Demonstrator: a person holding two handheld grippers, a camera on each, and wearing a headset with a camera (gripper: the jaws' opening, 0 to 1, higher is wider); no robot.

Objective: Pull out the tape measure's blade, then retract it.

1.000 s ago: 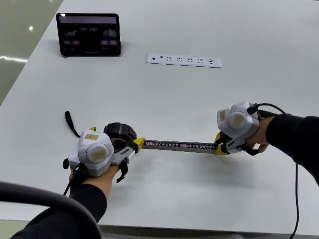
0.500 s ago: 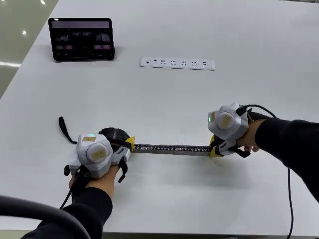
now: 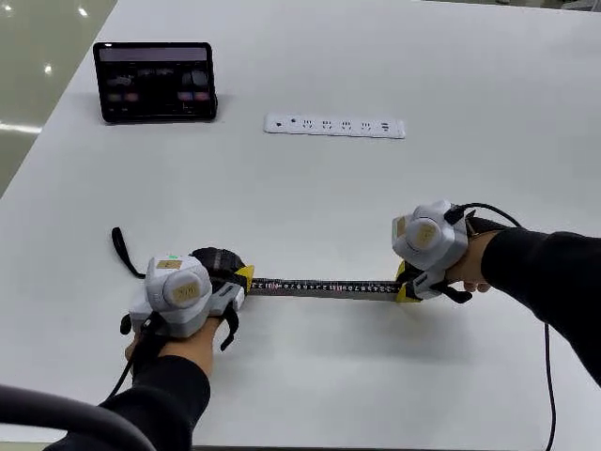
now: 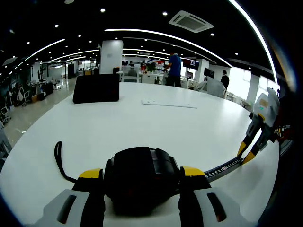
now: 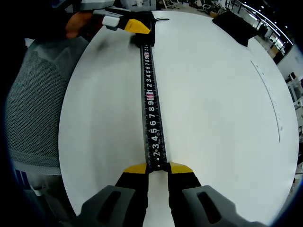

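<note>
The tape measure case (image 3: pixel 214 262) is black; its blade (image 5: pixel 150 94) is black with white numerals and one red mark. The left claw (image 4: pixel 141 174) and right claw (image 5: pixel 158 168) are grey-white with yellow tips. The bench (image 3: pixel 376 376) is white, the far power strip (image 3: pixel 334 126) white, the tablet (image 3: pixel 155 82) black.

Blade (image 5: pixel 152 118) of the tape measure (image 4: pixel 141 177), right gripper view: black numerals. Just beside the right gripper (image 5: pixel 156 168) the run reads 2 to 9, then a red-marked 10. Single digits restart at 1 farther from the right gripper. Tablet (image 3: pixel 155 80) screen text is illegible.
</note>
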